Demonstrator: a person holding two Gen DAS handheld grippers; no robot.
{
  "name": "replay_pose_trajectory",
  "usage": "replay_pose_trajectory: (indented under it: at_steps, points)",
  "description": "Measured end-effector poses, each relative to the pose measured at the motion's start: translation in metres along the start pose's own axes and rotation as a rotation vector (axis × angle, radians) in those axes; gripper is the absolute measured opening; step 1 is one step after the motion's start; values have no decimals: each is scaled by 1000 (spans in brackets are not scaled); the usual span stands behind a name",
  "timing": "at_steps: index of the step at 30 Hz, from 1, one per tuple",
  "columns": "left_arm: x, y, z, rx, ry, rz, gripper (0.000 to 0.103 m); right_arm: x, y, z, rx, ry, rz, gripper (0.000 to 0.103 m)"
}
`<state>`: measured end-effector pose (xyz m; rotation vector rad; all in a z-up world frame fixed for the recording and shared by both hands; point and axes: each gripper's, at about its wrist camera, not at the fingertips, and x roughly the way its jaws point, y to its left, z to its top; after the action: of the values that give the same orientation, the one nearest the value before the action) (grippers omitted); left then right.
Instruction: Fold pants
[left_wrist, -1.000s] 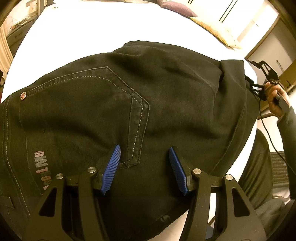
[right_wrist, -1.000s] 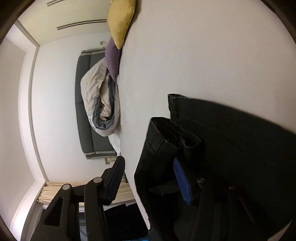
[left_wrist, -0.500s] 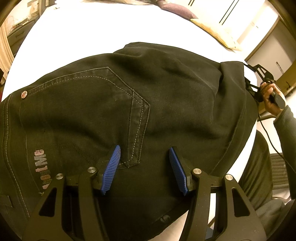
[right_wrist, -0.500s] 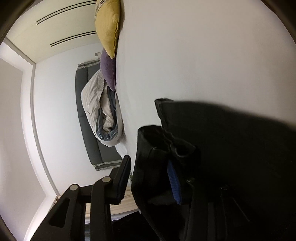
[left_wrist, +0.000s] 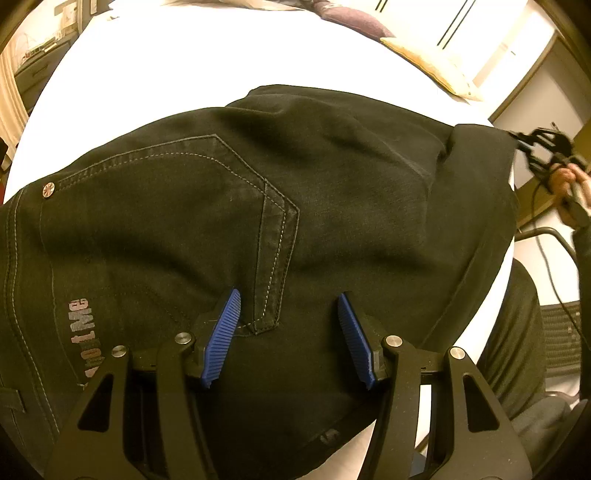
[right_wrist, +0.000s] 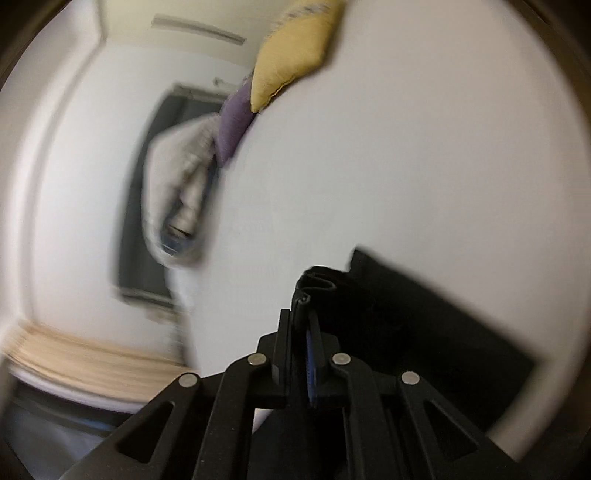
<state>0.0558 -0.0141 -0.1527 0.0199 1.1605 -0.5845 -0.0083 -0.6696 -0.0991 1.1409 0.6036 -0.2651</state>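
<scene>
Black denim pants (left_wrist: 229, 206) lie spread on a white bed (left_wrist: 192, 62), back pocket up, already doubled lengthwise as far as the folds show. The left tool (left_wrist: 288, 332) hangs over the seat near the pocket's tip, its blue pads spread apart with nothing between them. The right tool (right_wrist: 301, 328) is clamped on a bunched edge of the pants at the far end, near the bed's side; its view is blurred, so the exact seam is unclear. To fold well, the right tool should probably carry that end across in a low arc, keeping the layers stacked, while the left presses down at the fold line so the seat does not drag. A purple cushion (right_wrist: 234, 122) and a yellow one (right_wrist: 291, 48) sit well clear.
</scene>
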Motion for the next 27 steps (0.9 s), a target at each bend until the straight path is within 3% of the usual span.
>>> replay_pose_trajectory:
  at_steps: [3,4,6,8,10,15,19,21,27]
  points:
    - [0,1,0,-4,-1,-2,53,-23,12,-3,-162,52,-120,9]
    - [0,2,0,-3,-3,-2,53,-28,-1,-6,-163,62,-183,14]
    - [0,4,-1,-2,-8,-4,53,-48,-51,-12,-10,28,-296,24]
    - [-1,5,-2,-1,-8,-6,53,-73,-85,-26,84,-33,-244,24]
    - [-1,5,-2,1,-7,-3,53,-81,-98,-41,120,-35,-190,24]
    - [-1,2,-1,5,-5,3,54,-45,-109,-82,207,117,80,24]
    - [-3,0,-2,2,-10,8,54,-11,-100,-91,238,174,138,27]
    - [-3,0,-2,0,-14,7,54,2,-95,-93,232,177,87,32]
    - [-5,2,-6,1,-19,2,54,13,-110,-93,289,146,86,31]
